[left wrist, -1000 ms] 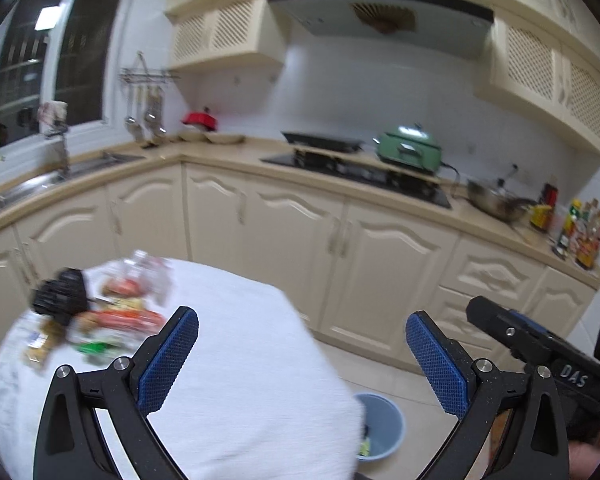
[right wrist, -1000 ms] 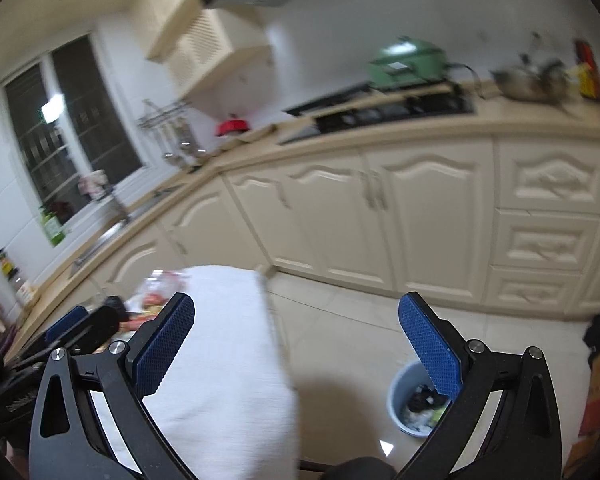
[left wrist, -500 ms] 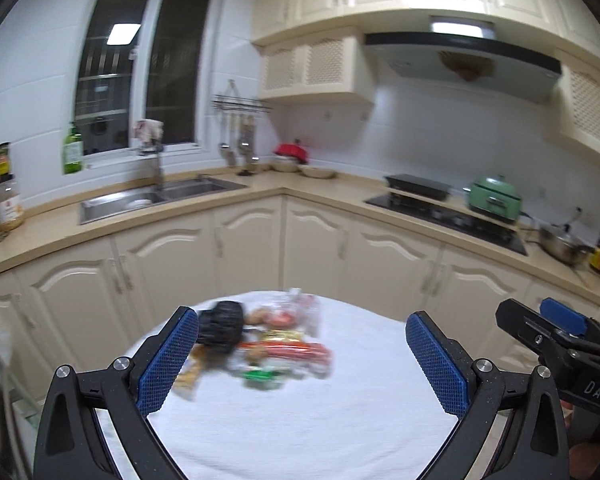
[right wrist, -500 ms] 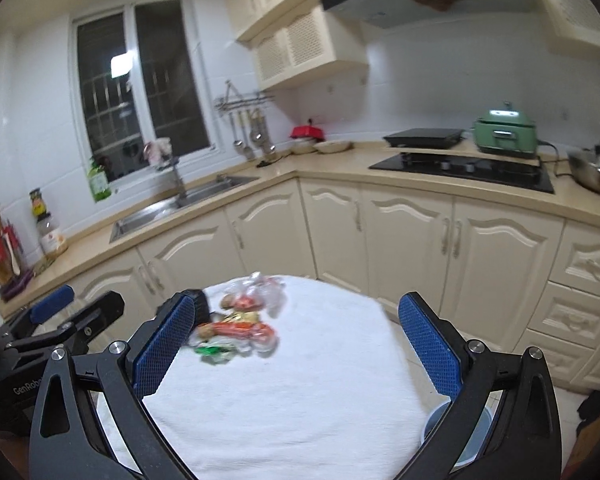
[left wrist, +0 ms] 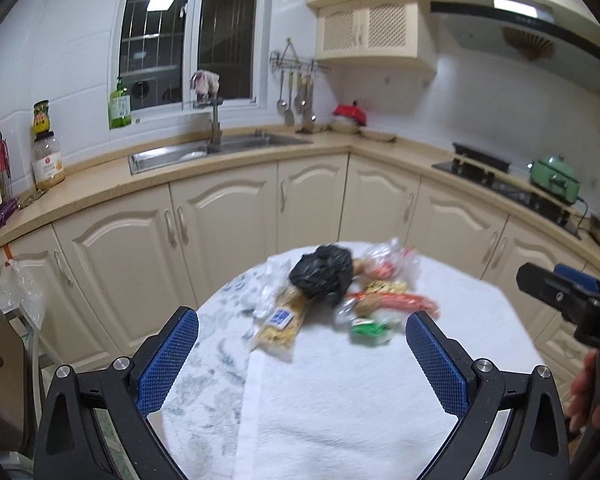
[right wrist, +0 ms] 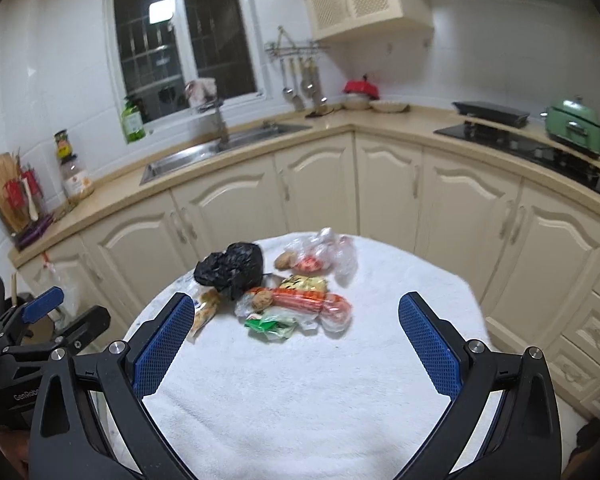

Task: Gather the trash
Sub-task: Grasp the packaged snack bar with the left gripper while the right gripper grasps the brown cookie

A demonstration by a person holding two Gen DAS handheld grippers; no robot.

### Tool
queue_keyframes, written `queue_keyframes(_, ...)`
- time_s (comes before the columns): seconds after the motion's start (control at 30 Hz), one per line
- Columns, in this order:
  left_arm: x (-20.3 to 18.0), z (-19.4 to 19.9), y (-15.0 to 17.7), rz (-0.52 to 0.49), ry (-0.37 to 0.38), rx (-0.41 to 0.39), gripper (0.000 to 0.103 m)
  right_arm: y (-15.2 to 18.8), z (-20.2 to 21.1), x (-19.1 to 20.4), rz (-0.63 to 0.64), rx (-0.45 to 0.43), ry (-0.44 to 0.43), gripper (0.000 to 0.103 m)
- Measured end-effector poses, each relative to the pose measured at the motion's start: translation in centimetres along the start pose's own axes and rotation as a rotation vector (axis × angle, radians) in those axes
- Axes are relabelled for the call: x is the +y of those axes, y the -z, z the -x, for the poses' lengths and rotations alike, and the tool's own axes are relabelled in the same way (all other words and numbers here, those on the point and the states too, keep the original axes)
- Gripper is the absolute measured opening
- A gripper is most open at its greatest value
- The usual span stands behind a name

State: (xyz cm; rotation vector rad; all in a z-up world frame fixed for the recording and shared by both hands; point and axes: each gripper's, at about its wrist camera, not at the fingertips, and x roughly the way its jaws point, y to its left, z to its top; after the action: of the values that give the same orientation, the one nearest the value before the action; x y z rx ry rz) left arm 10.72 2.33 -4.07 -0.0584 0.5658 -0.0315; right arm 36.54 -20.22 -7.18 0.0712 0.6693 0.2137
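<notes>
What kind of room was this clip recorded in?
A home kitchen, by the look of it: a steel sink under the window, a black cooktop on the counter, and cream cabinets around a towel-covered table.

Left gripper (right wrist: 40, 356) body, seen at left edge of right wrist view: white lettering "GenRobo", rest cut off. Right gripper (left wrist: 572, 304) body, at right edge of left wrist view: white letter "D", rest cut off. Snack packet (left wrist: 278, 326) carries blue-and-white label, blurred, unreadable. Green bottle (left wrist: 119, 106) and jars (left wrist: 48, 160) on counter have labels, too small to read.
</notes>
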Motion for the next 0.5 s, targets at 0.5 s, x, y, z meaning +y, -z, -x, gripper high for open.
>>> queue_keyframes(0.5, 2.4, -15.3, -3.4, 0.002, -0.016, 0.168, 0.102, 1.9, -10.4, 1.8, 0.007, 0.191, -0.035, 0.074)
